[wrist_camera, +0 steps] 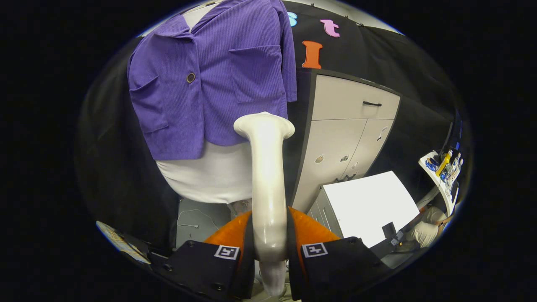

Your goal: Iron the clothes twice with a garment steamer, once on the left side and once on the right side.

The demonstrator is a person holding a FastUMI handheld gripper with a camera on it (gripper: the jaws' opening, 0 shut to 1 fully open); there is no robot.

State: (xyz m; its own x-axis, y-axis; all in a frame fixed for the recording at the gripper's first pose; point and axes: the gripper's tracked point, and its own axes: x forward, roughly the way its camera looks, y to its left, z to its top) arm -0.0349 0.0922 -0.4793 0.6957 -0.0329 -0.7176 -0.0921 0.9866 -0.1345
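- gripper (270, 235) is sitting nearest the camera, both fingers pressing on the handle of the garment steamer (267, 176), gap only as wide as the handle
- steamer is standing upright between the fingers, its flared head (264, 126) pointing away toward the clothes
- purple jacket (214, 79) is hanging on a white dress form (209, 176), just beyond and left of the steamer head; can't tell whether the head is touching the fabric
- head is sitting level with the jacket's lower hem, at its right side
- jacket is showing one button (191, 77) and two chest pockets; white form is showing below the hem
- cabinet (352, 130) with a drawer and two doors is standing right of the jacket, further back
- white-topped table (369, 205) is sitting near right, below the cabinet
- shelf (440, 172) with bottles is sitting far right
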